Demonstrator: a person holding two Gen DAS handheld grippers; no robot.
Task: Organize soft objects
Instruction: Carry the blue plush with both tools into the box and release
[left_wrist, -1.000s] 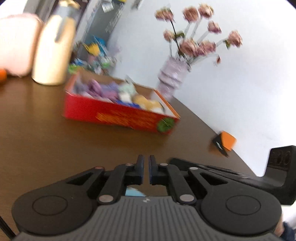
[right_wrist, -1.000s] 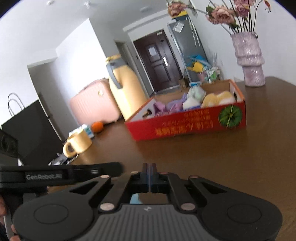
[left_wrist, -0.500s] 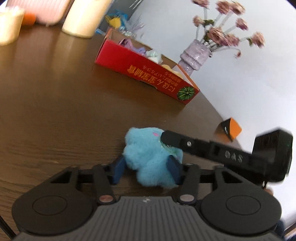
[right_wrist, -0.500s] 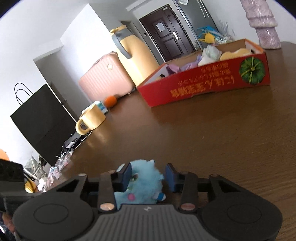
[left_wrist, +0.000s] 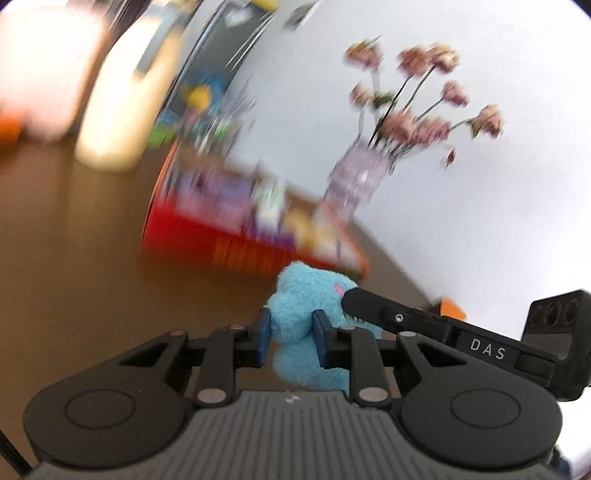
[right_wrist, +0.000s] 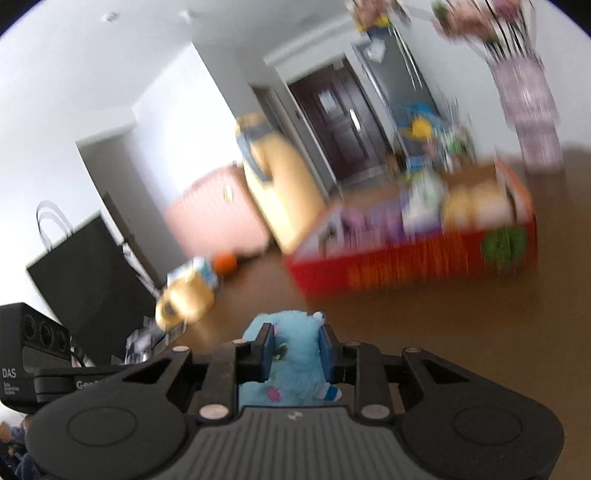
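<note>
A fluffy blue plush toy (left_wrist: 304, 325) sits between the pads of my left gripper (left_wrist: 291, 338), which is shut on it. My right gripper (right_wrist: 297, 350) is shut on the same blue plush toy (right_wrist: 295, 354) from the other side. The right gripper's finger (left_wrist: 373, 306) reaches into the left wrist view against the toy. The toy is held above the brown table (left_wrist: 74, 258). A red cardboard box (right_wrist: 413, 258) holding several soft toys stands ahead on the table; it also shows in the left wrist view (left_wrist: 236, 247). Both views are blurred.
A purple vase with pink flowers (left_wrist: 354, 181) stands behind the box near the white wall. A yellow jug (right_wrist: 280, 184), a yellow mug (right_wrist: 188, 299), an orange ball (right_wrist: 225, 262) and a pink suitcase (right_wrist: 218, 218) are at the far left. A small orange block (left_wrist: 450, 308) lies right.
Both grippers have closed on the blue plush toy and lifted it off the table. The views have swung up and toward the red box.
</note>
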